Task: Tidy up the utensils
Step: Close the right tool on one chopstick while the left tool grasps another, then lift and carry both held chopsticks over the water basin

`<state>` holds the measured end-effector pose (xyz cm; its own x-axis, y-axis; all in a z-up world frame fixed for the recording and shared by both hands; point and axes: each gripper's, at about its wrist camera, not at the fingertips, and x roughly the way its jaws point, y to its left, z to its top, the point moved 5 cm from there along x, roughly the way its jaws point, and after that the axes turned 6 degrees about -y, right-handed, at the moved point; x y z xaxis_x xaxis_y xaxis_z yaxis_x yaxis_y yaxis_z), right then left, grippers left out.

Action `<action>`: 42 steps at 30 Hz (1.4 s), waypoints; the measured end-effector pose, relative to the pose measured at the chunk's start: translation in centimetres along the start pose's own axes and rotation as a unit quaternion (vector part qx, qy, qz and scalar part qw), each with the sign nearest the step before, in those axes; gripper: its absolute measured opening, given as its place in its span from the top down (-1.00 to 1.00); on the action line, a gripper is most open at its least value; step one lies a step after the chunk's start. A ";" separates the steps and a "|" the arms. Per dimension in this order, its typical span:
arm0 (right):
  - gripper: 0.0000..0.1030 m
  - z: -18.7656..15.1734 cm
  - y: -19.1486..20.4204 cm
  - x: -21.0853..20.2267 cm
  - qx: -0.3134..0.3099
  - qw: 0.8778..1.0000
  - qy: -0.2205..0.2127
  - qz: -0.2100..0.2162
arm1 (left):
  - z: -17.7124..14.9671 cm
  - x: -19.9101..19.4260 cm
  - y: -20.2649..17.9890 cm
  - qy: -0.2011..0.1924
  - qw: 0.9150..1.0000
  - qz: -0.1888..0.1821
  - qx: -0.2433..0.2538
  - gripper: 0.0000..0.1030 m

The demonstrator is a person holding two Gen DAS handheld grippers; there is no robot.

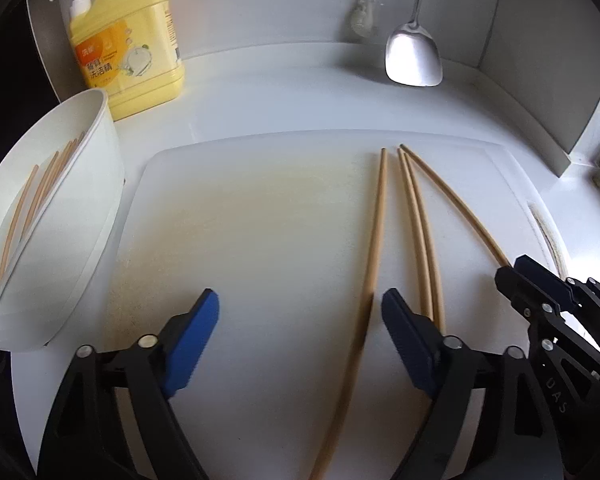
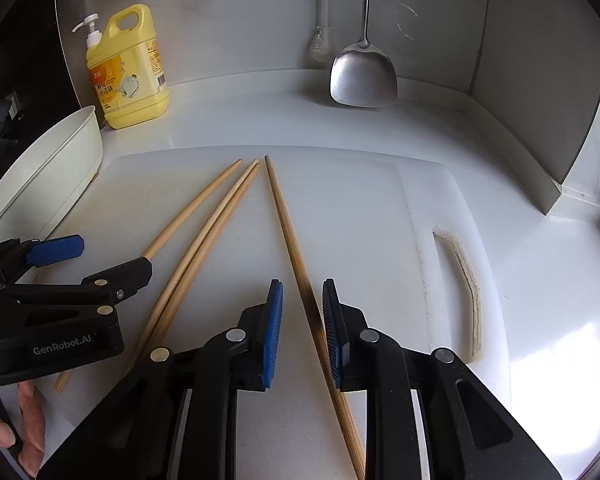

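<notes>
The right gripper (image 2: 300, 312) stood apart around one chopstick (image 2: 290, 240), jaws not yet closed; the left gripper (image 1: 300, 320) gaped wide over another chopstick (image 1: 376, 240). All four lay on the cutting board (image 2: 360, 220) — light, stiff, smooth sticks, likely to roll, so best pinched near the thick end. More sat in the white holder (image 1: 80, 208); its depth was cut off.
</notes>
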<state>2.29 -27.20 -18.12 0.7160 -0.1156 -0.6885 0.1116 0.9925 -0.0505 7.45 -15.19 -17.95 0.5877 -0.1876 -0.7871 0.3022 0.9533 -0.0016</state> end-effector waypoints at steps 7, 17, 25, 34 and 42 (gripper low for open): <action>0.80 0.1 0.1 -0.3 -0.010 1.000 0.001 -0.007 | 0.0 -0.7 -2.6 -0.009 0.999 -0.018 0.030 0.79; 0.88 0.4 -0.7 -1.1 0.029 0.999 -0.001 0.015 | 0.0 -0.8 -1.6 0.007 0.999 -0.037 0.009 0.86; 0.88 2.2 -0.4 -3.7 0.043 0.998 -0.018 0.043 | 0.9 -3.1 -0.8 0.008 0.998 -0.054 -0.020 0.86; 0.88 7.2 4.6 -7.0 0.011 0.993 -0.048 0.109 | 3.7 -9.3 4.9 -0.020 0.996 -0.025 -0.079 0.86; 0.88 12.1 14.8 -6.1 -0.018 0.983 -0.052 0.175 | 6.0 -12.4 16.3 -0.050 0.989 0.026 -0.138 0.86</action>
<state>7.90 -12.35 -5.94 0.7729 0.2314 -0.5908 -0.1769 0.9728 0.1496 9.58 1.26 -4.56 0.6721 -0.1450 -0.7261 0.0609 0.9881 -0.1409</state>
